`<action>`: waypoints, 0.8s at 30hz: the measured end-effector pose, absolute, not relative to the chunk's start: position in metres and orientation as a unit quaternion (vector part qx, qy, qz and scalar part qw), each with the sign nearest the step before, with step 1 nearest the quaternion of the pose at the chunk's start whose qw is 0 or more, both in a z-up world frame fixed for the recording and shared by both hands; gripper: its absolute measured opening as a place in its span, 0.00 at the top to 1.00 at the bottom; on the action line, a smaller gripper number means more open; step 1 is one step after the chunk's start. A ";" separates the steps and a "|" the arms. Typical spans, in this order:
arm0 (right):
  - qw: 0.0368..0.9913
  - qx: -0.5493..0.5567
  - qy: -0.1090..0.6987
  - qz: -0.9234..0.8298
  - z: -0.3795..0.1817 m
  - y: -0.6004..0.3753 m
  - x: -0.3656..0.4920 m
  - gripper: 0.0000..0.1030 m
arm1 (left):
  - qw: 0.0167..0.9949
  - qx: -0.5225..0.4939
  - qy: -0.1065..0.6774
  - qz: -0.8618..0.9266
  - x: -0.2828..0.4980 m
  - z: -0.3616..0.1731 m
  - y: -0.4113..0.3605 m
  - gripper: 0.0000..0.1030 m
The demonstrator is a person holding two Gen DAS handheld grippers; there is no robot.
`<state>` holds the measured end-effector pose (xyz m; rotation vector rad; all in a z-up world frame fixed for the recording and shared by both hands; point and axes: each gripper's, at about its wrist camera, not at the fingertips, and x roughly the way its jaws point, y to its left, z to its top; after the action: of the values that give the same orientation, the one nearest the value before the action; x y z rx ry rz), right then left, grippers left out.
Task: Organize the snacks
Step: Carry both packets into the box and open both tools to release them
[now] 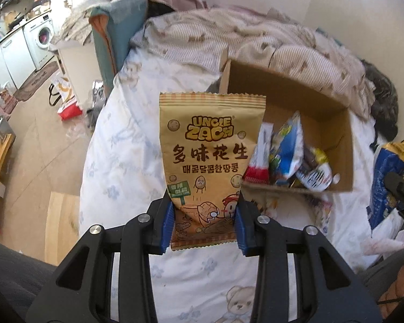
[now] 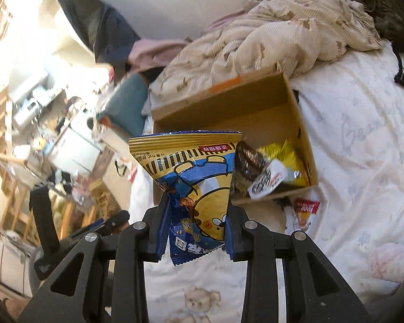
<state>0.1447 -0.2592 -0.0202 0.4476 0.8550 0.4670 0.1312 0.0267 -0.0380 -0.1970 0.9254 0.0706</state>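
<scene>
Cardboard box [image 1: 288, 91] holds snack packets [image 1: 285, 153]; grippers clamp bags.

2 held snack packs [image 1: 211, 161], 1 cardboard box [image 1: 288, 91], 2 grippers [image 1: 204, 223]

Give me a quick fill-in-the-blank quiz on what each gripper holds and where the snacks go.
1. The left gripper grips a tan packet branded Uncle ____.
2. The right gripper holds a blue and ____ packet.
3. Sorted snacks sit inside a ____ box.
4. That box rests on a ____.

Answers: Zach, yellow, cardboard, bed
</scene>
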 end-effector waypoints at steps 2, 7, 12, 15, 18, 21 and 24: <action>0.862 0.225 0.399 0.216 -0.018 -0.267 0.150 0.66 | 0.893 -0.095 0.439 0.029 0.136 -0.030 0.025 0.68; 0.857 0.260 0.401 0.190 -0.018 -0.289 0.175 0.66 | 0.907 -0.065 0.417 0.006 0.158 -0.007 0.014 0.68; 0.847 0.286 0.422 0.150 -0.035 -0.303 0.206 0.66 | 0.906 -0.034 0.422 -0.012 0.187 -0.005 0.000 0.68; 0.844 0.285 0.432 0.141 -0.042 -0.302 0.220 0.66 | 0.903 -0.024 0.429 -0.021 0.200 -0.009 -0.009 0.68; 0.846 0.273 0.438 0.135 -0.046 -0.299 0.235 0.66 | 0.900 -0.010 0.434 -0.025 0.215 -0.014 -0.018 0.67; 0.846 0.259 0.447 0.132 -0.050 -0.294 0.245 0.66 | 0.895 -0.003 0.445 -0.024 0.228 -0.023 -0.024 0.67; 0.843 0.240 0.465 0.125 -0.060 -0.285 0.251 0.65 | 0.888 -0.007 0.459 -0.024 0.237 -0.036 -0.026 0.67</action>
<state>0.2506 -0.2852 -0.0597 0.5077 0.9817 0.2637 0.2371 -0.0260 -0.0364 -0.0152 0.9541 -0.0491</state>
